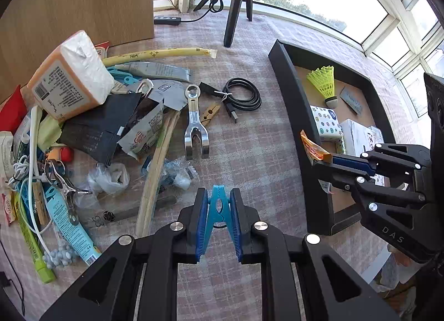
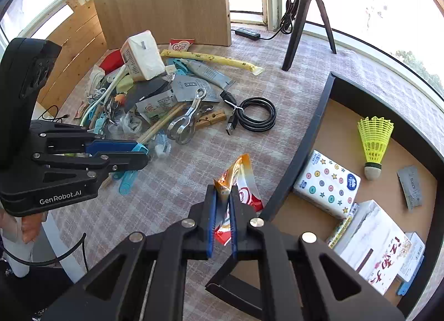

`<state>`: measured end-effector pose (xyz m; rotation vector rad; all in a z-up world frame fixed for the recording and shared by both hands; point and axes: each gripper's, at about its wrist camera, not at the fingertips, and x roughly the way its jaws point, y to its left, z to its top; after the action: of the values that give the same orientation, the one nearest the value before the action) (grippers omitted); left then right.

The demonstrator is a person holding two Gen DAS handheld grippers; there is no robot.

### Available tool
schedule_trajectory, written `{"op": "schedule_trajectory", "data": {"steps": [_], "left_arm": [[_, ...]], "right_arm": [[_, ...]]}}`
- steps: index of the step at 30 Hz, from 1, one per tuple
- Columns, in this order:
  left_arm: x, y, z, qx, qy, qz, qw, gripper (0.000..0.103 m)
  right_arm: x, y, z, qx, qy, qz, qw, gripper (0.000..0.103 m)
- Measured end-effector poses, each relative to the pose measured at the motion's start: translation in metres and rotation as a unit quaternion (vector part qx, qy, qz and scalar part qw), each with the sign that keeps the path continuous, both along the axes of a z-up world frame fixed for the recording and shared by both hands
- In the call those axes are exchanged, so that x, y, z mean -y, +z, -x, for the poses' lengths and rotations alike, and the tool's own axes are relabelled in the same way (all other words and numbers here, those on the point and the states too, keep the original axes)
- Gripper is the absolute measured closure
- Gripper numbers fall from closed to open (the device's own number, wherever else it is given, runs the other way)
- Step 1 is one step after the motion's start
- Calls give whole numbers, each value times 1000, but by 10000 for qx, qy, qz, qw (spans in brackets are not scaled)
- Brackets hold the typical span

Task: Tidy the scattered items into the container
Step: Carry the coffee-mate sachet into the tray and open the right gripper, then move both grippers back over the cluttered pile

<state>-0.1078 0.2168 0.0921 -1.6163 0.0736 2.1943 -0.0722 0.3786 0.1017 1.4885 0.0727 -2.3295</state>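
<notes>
Left gripper (image 1: pixel 219 204) pinching blue clothespin (image 1: pixel 219 211), lower centre. Right gripper (image 2: pixel 222 204) clamping snack sachet (image 2: pixel 238 182) beside black tray (image 2: pixel 302 149) wall, frame right. Risk: floppy sachet catching wall, dropping outside; clothespin twisting loose.

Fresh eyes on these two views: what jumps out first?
Both tongs are loaded: the left tongs grip a blue clothespin, and the right tongs pinch an orange-red snack packet just short of the black tray. Next comes the messy pile on the checked cloth, topped by a tissue pack, and the yellow shuttlecock standing in the tray.
</notes>
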Motion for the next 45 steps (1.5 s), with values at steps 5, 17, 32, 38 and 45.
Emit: {"op": "schedule_trajectory", "data": {"steps": [5,17,32,38,45], "left_arm": [[-52,22,15,-227,-409,-50,9989,88],[-170,48,24,-410,-1337,-176,9900,88],[-203,38,-5,-222,-1766,-68,9840,87],[-199,45,-4,-325,-1531,-135,9876,33],[-186,47,-6,-433,-1486,-69,9879,41]], "right_arm": [[-50,25,8,-138,-623,90,9979,95],[-186,56,-7,-190,-2162,-366,9755,95],[-267,42,-31,67,-2914,-481,9554,94],[-260,49,-28,-55,-2812,-514,9583,56],[-244,58,-26,-237,-2681,-488,9619,55]]}}
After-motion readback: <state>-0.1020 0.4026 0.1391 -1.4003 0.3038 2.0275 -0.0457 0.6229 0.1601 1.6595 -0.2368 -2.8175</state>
